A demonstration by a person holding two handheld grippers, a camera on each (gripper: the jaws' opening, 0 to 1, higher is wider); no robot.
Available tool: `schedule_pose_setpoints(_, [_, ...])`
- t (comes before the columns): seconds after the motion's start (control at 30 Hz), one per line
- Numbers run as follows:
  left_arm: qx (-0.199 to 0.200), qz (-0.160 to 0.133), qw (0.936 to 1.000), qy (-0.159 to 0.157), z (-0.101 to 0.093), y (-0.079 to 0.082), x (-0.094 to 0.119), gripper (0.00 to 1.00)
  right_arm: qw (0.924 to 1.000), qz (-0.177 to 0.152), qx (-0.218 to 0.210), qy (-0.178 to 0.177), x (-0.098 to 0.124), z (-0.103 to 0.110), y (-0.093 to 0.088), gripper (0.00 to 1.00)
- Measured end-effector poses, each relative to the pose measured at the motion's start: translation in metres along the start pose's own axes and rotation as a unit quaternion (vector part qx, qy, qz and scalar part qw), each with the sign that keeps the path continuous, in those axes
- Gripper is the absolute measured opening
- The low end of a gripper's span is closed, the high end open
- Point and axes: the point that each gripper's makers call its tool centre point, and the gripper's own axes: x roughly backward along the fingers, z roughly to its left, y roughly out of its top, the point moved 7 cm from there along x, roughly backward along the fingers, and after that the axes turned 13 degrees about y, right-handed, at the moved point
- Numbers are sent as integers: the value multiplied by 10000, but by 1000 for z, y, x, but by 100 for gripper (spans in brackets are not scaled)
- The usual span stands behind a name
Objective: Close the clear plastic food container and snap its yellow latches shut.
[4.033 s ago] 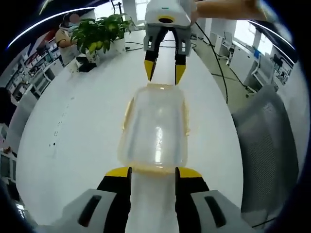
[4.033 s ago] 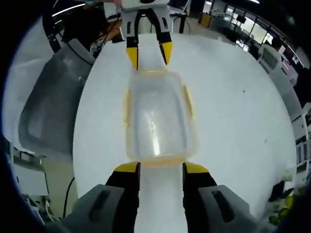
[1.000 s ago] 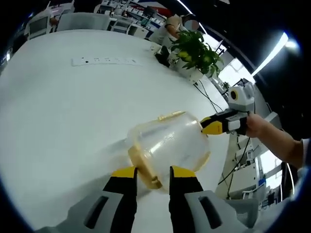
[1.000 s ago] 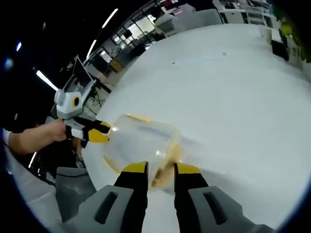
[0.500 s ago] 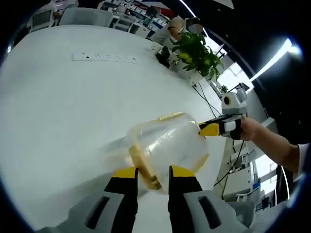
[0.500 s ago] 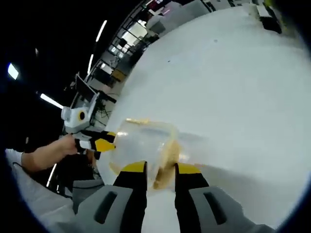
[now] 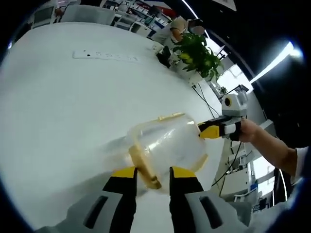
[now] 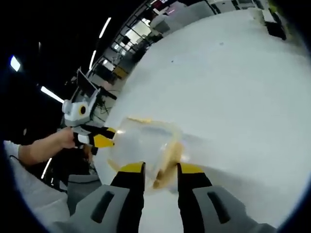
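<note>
The clear plastic container with its yellow rim hangs tilted just above the white table, a shadow beneath it. My left gripper is shut on its near end, with a yellow latch between the jaws. At the far end, my right gripper grips it, held by a hand. In the right gripper view the same container sits in front of my right gripper, whose jaws pinch a yellow latch. My left gripper holds the opposite end.
A potted plant and a white power strip stand far back on the table. The table edge runs close behind the container, with office chairs and desks beyond. A person sits near the plant.
Four seconds ago the container lay flat between two open grippers. Now both grippers clamp its ends and it is raised and tilted. Over the last second only the views shifted slightly.
</note>
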Motion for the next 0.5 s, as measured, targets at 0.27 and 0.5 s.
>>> schedule_pose_setpoints(0.27, [-1140, -171, 9931, 204, -7, 12, 10, 22, 9899, 307, 1270, -549, 3, 17, 6, 28])
schedule_pose_setpoints(0.5, [-2337, -328, 9708, 420, -10, 29, 13, 22, 9712, 316, 2190, -879, 7, 30, 17, 25])
